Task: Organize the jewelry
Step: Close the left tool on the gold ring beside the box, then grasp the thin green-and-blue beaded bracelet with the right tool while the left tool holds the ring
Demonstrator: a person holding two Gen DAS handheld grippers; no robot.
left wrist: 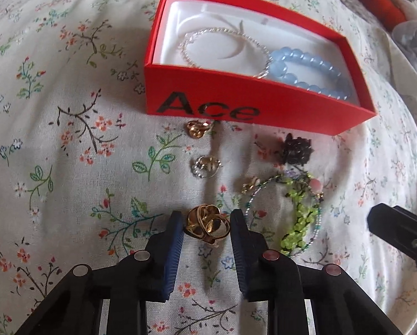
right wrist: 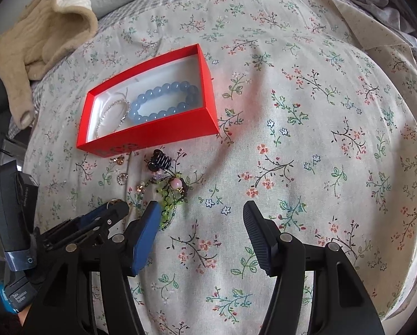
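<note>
Gripping: left gripper (left wrist: 207,224) has its blue pads closed against both sides of a gold ring cluster (left wrist: 207,223), which sits on the floral cloth (left wrist: 69,111) in front of the red box (left wrist: 253,111). Right gripper (right wrist: 202,223) hovers over bare cloth to the right of and nearer than the box, jaws wide apart, nothing between them. Inside the box: a silver chain bracelet (left wrist: 222,47) and a blue bead bracelet (left wrist: 306,69), touching. Just below the box front wall lie a small gold earring (left wrist: 197,129), then a silver ring (left wrist: 207,166), a dark beaded piece (left wrist: 294,150) and a green bead bracelet (left wrist: 300,217).
</note>
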